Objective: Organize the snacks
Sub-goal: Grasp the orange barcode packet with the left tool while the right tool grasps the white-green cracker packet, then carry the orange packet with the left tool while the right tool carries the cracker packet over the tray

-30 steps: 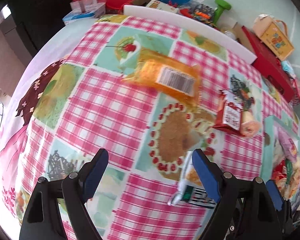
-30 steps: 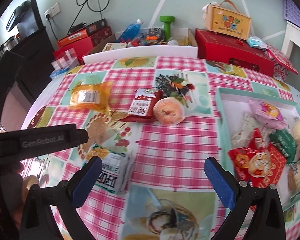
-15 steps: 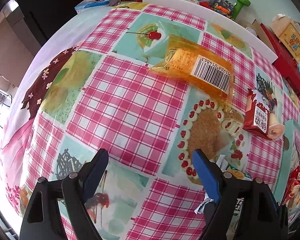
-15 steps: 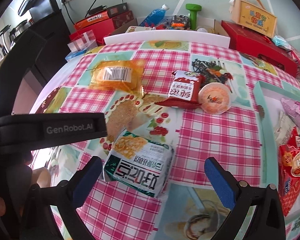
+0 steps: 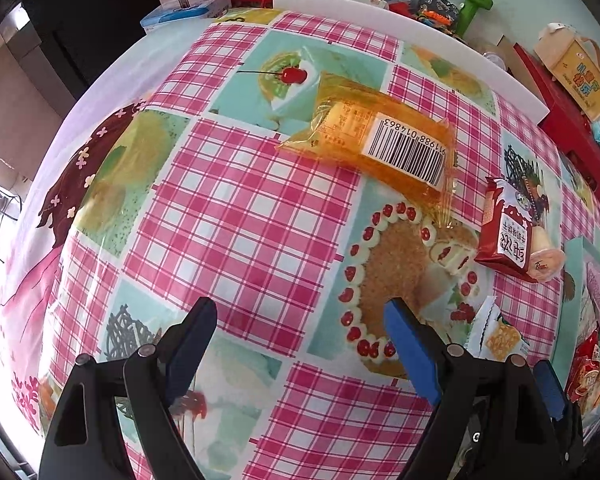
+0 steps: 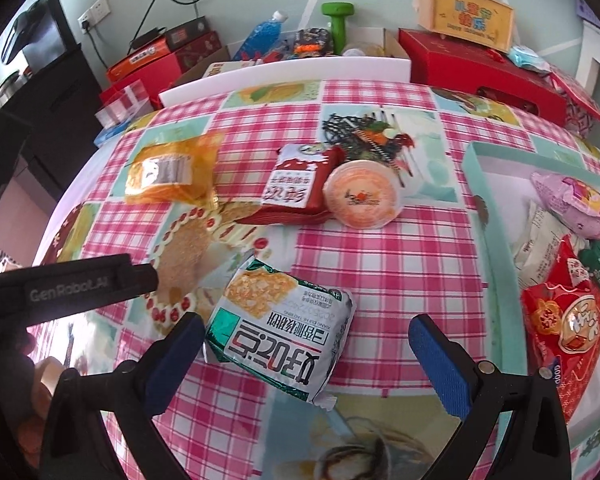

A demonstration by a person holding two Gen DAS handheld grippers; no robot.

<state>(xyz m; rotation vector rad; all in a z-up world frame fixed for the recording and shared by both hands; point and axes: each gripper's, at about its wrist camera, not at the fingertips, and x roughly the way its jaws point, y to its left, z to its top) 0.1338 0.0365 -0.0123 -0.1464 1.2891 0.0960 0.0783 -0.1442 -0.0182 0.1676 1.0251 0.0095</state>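
- Left wrist view: mounted behind the left gripper [image 5: 300,344], looking steeply down at the checked tablecloth [image 5: 236,216] from close range; fingers frame the 6 o'clock edge.
- Right wrist view: mounted behind the right gripper [image 6: 304,356], angled down less steeply, taking in the far wall at 12 o'clock.
- Shared area: the orange packet [image 5: 384,144] [image 6: 168,172], the red packet [image 5: 508,232] [image 6: 296,184] and the green-white packet [image 5: 496,336] [image 6: 280,332].

Pink-checked tablecloth [image 5: 240,208], orange packet [image 5: 384,140]
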